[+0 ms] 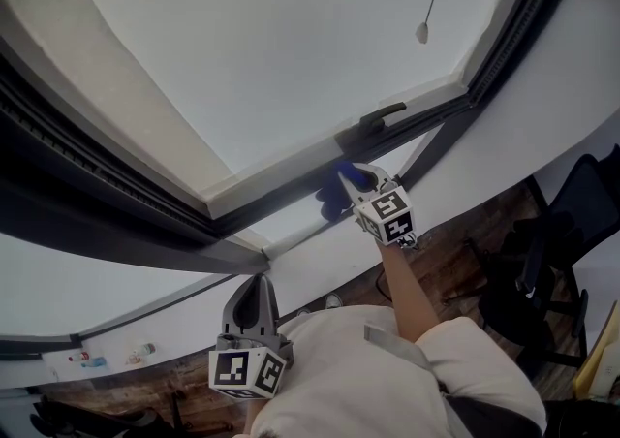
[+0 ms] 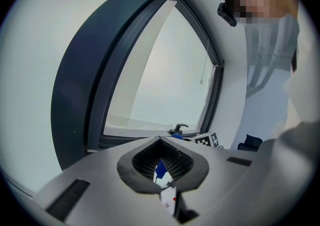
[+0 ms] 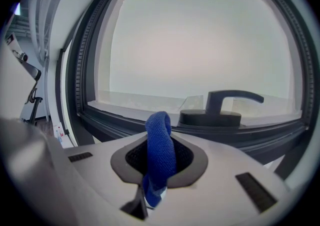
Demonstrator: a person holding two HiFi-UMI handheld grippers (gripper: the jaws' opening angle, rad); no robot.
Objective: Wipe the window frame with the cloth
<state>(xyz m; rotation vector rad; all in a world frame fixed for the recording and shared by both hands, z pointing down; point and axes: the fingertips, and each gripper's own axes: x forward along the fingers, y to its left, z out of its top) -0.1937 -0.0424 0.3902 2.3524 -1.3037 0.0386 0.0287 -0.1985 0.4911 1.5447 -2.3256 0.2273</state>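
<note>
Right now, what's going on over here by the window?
A person holds a two-jaw gripper in each hand. The right gripper is shut on a blue cloth and holds it up at the dark window frame, close beside the window handle. Whether the cloth touches the frame is unclear. The left gripper hangs lower, jaws together, away from the frame.

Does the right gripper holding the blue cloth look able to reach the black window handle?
Probably yes: the right gripper, shut on the folded blue cloth, faces the black lever handle on the dark window frame with nothing between them.
</note>
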